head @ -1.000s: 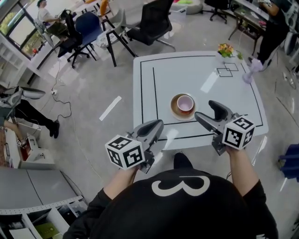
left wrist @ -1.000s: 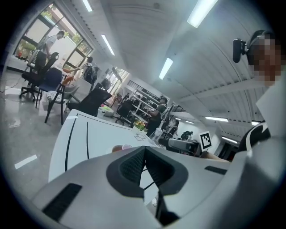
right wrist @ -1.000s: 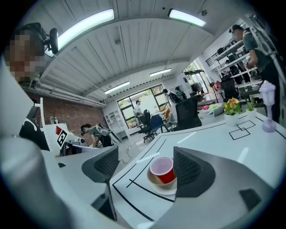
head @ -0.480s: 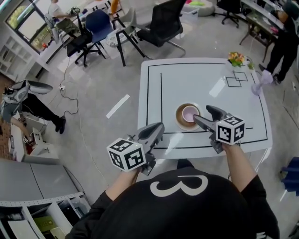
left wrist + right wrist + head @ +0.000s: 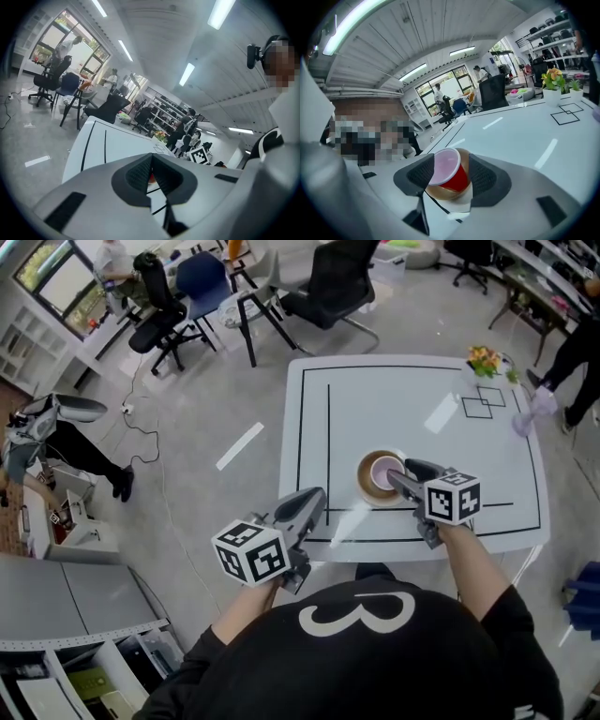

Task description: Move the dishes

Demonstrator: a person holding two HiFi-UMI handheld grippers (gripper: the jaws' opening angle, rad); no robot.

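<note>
A red cup point(image 5: 449, 174) with a pale pink inside stands on a brown plate point(image 5: 440, 192) near the front middle of the white table point(image 5: 422, 381). In the head view the cup point(image 5: 382, 471) and plate point(image 5: 365, 486) lie just left of my right gripper point(image 5: 401, 472). That right gripper point(image 5: 448, 165) is open, one jaw on each side of the cup, the left pad close to its rim. My left gripper point(image 5: 316, 496) hovers at the table's front left edge, shut and empty; its pads point(image 5: 140, 172) meet in its own view.
A small pot of flowers point(image 5: 485, 360) stands at the table's far right corner, beside black square markings point(image 5: 482, 407). A pale purple object point(image 5: 532, 409) sits at the right edge. Office chairs point(image 5: 328, 282) stand beyond the table, and a grey cabinet point(image 5: 75, 615) is at the left.
My right gripper has moved forward and left until its jaws straddle the cup. The left gripper has stayed at the front left edge of the table.
</note>
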